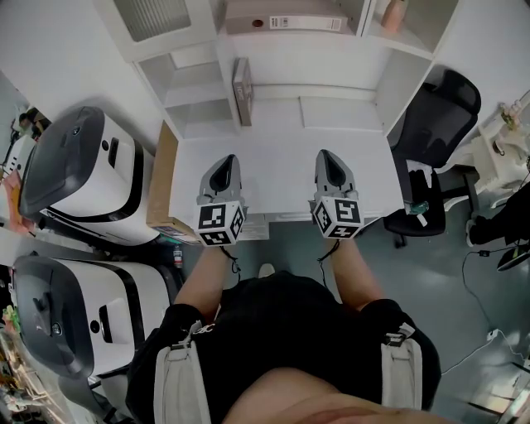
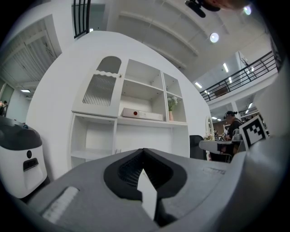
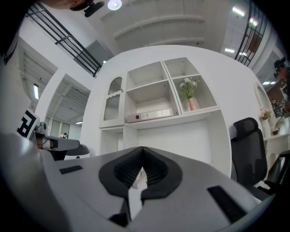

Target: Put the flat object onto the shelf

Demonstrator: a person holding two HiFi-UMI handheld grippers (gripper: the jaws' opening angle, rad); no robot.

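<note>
- A white tabletop (image 1: 281, 157) sits under a white shelf unit (image 1: 331, 70), with a black chair (image 1: 435, 116) off its right edge.
- The flat object (image 1: 242, 91) stands on edge at the tabletop's back, left of centre.
- The left gripper (image 1: 224, 163) and right gripper (image 1: 328, 159) hover over the front edge, both clenched and empty.

No word, number or brand can be read anywhere. On the far shelf (image 1: 331, 62), the binder (image 1: 248, 23) lying flat bears a white label (image 1: 305, 23) beside a red dot, its print too small to make out. The near left cube (image 1: 220, 224) and right cube (image 1: 337, 217) carry black-and-white square marker patterns, not lettering.
</note>
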